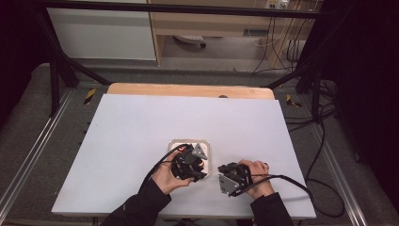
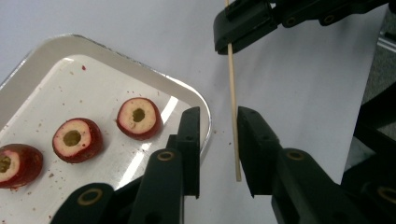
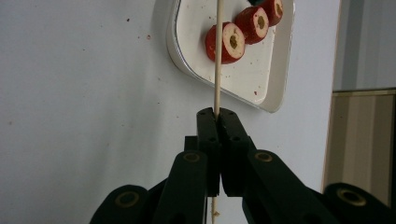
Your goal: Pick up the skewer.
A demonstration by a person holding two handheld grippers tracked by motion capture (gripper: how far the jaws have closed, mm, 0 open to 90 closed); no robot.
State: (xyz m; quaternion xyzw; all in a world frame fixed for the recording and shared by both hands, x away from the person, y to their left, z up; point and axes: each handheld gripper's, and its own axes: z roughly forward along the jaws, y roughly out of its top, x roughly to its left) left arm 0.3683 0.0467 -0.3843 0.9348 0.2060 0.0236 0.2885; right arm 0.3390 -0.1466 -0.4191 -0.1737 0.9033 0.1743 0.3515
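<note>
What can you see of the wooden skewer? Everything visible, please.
The skewer is a thin, straight, pale stick that looks like wood or bamboo. The right gripper is shut on it, with stick showing both ahead of and behind its fingers. In the left gripper view its free end hangs between the open fingers of the left gripper, without clear contact. It carries no fruit. In the right gripper view it crosses in front of the nearest cored red fruit slice on the white tray; actual contact cannot be told.

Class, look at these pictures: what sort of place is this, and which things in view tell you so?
Probably a lab or recording workspace, not a kitchen: a table under a white sheet stands inside a black metal frame, loose cables trail across the floor, and plain cabinets stand behind.
</note>
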